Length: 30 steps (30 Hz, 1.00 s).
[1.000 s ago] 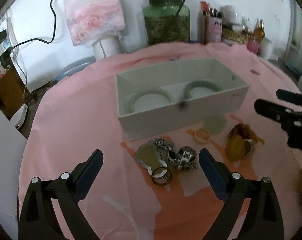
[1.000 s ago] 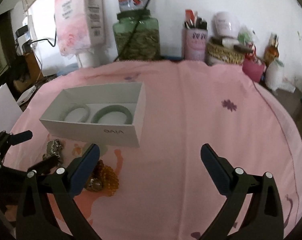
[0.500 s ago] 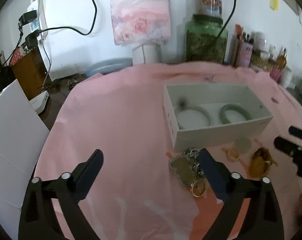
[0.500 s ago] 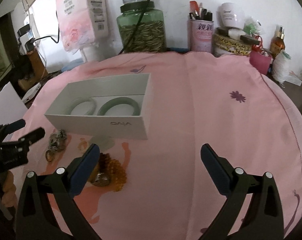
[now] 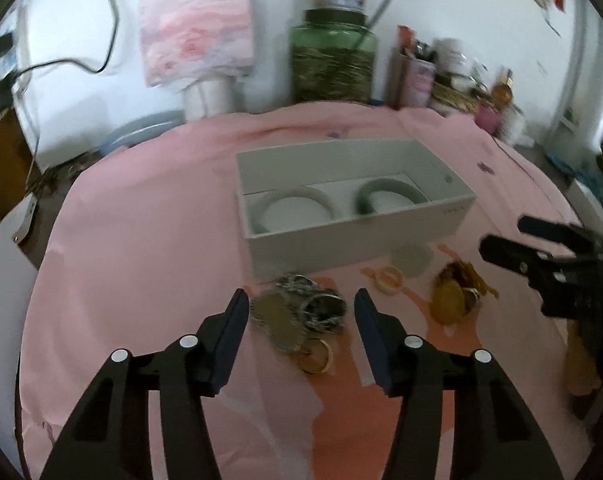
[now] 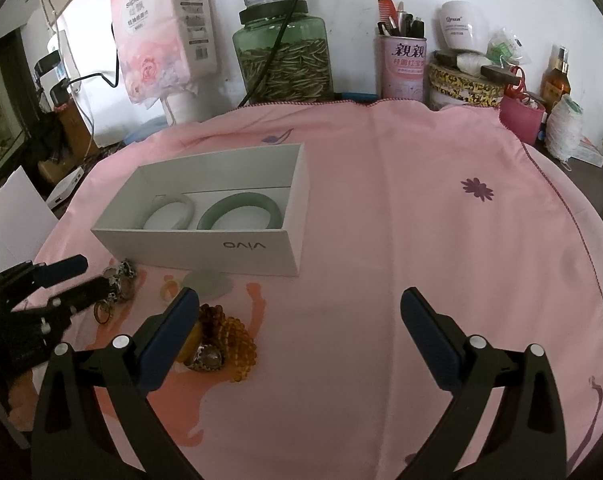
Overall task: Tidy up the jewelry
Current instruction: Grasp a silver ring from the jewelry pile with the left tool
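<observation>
A white open box (image 5: 457, 210) (image 6: 261, 254) on the pink cloth holds two green bangles (image 5: 389, 194) (image 6: 241, 216). In front of it lie a silver chain pile with a heart pendant (image 5: 297, 312) (image 6: 119, 280), a gold ring (image 5: 315, 356), a small pale ring (image 5: 389, 278), a pale jade disc (image 5: 411, 260) (image 6: 207, 282) and an amber bead bracelet (image 5: 455, 290) (image 6: 225, 336). My left gripper (image 5: 301, 302) is open, its jaws on either side of the silver pile. My right gripper (image 6: 297, 300) is open and empty over bare cloth, right of the amber beads.
At the back stand a green glass jar (image 6: 283, 64), a pink tissue pack (image 6: 161, 32), a pink pen can (image 6: 403, 68), a patterned tin (image 6: 465, 80) and small bottles. A white panel (image 6: 9, 216) stands at the left table edge.
My left gripper has swung right and moved down toward the silver pile, and its jaws have narrowed around it. My right gripper has barely moved.
</observation>
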{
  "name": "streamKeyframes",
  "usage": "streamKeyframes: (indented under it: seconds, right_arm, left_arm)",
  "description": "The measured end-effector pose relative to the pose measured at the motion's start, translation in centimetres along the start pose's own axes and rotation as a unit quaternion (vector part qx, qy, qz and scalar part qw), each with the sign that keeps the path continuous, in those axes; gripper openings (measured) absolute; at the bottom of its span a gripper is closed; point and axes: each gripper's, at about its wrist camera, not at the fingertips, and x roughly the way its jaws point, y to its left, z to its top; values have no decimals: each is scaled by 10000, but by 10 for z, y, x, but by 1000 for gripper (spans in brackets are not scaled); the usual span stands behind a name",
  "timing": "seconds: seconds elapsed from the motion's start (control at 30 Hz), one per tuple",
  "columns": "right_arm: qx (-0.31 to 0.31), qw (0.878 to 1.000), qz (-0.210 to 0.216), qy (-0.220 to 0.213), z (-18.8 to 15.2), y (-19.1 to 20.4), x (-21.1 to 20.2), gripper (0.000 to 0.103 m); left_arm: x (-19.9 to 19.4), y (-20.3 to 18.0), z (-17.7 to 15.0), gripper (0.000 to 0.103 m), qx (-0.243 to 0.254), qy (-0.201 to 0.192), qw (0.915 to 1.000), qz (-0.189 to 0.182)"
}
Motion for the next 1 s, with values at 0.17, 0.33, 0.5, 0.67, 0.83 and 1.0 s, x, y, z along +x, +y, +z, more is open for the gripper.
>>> streamKeyframes:
  seconds: [0.17,0.33,0.5,0.67,0.83,1.0]
  right_arm:
    - [2,10000,-1,12,0,0,1,96]
    - [-40,10000,-4,15,-1,1,2,96]
    - [-51,10000,-5,9,-1,1,1,96]
    - [-49,10000,14,-9,-1,2,-1,96]
    - [-41,10000,28,-43,-1,4,-3,96]
    - [-32,10000,17,-40,-1,4,-3,96]
  left_arm:
    - [13,-7,-3,54,147,193,9997,81]
    - [18,-8,-3,37,218,251,9993,159]
    - [13,-9,-4,29,272,197,9994,128]
    - [-6,-3,1,23,110,-73,9999,41]
    - [-32,-1,8,22,52,-487,9988,-85]
    - [-19,1,8,22,-60,-193,9995,-235]
